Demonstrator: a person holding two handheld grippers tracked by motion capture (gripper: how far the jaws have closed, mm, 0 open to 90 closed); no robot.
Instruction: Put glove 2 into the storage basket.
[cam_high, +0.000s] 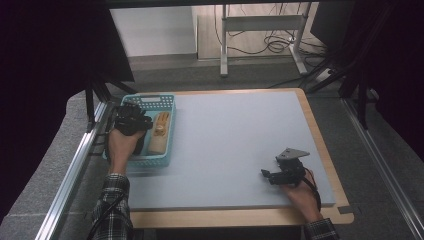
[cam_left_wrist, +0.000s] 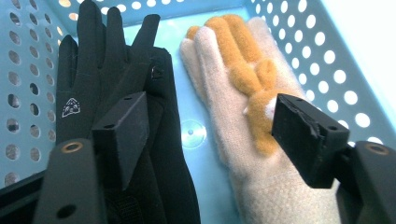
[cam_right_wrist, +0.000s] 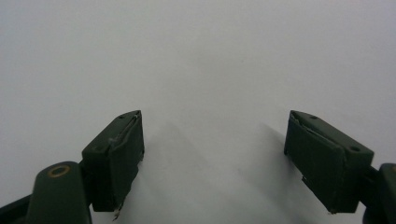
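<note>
A light blue perforated basket (cam_high: 150, 162) stands at the table's left edge. In it lie a black glove (cam_left_wrist: 93, 70) on the left and a cream glove with orange-brown fingers (cam_left_wrist: 243, 93) on the right, side by side and flat. In the high view the cream glove (cam_high: 160, 132) shows beside my left gripper (cam_high: 131, 122), which hovers over the basket. In its own view the left gripper (cam_left_wrist: 212, 112) stands open just above both gloves, its pads pressing on nothing. My right gripper (cam_high: 267, 176) rests open near the table's front right, with bare table between its jaws (cam_right_wrist: 212, 126).
The grey table top (cam_high: 235, 135) has a wooden border along its right and front edges. Metal rails run along both sides of the table. Beyond the far edge stand a desk frame (cam_high: 260, 30) and loose cables on the floor.
</note>
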